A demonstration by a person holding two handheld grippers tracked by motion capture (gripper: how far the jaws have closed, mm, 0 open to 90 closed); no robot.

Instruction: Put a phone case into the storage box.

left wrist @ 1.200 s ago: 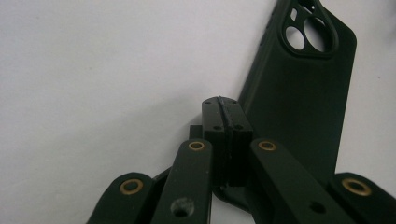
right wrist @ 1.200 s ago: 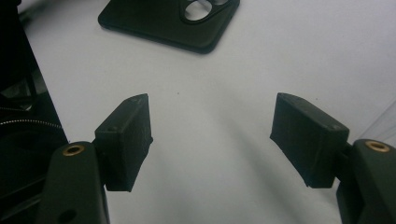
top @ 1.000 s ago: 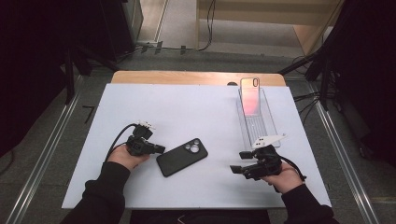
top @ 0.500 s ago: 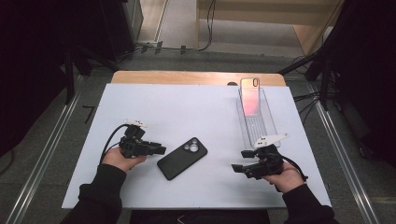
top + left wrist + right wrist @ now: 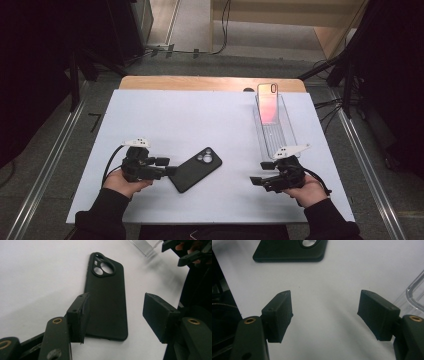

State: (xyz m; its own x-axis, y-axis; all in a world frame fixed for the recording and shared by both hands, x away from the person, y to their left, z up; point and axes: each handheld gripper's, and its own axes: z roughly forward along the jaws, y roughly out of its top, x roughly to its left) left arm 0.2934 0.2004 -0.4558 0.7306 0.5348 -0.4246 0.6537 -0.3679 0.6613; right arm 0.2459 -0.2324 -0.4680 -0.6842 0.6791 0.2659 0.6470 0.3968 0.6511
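A black phone (image 5: 196, 169) lies back up on the white table top (image 5: 200, 115), its camera ring toward the far right. My left gripper (image 5: 169, 171) sits just left of it, pointing at its near end. In the left gripper view the phone (image 5: 107, 297) lies flat on the table between and beyond the left gripper's (image 5: 116, 312) pads, which do not touch it. Those jaws have just been opening. My right gripper (image 5: 256, 180) rests open near the front right, and nothing lies between the right gripper's (image 5: 325, 312) pads there.
A clear narrow tray (image 5: 280, 137) stands at the right, with a pink phone-shaped piece (image 5: 268, 102) leaning in its far end. A strip of wood (image 5: 200, 82) runs along the back edge. Dark floor, rails and cables surround the table.
The left gripper has shifted a little toward the near edge and its jaws have gone from shut to open. The black phone and the right gripper have stayed put.
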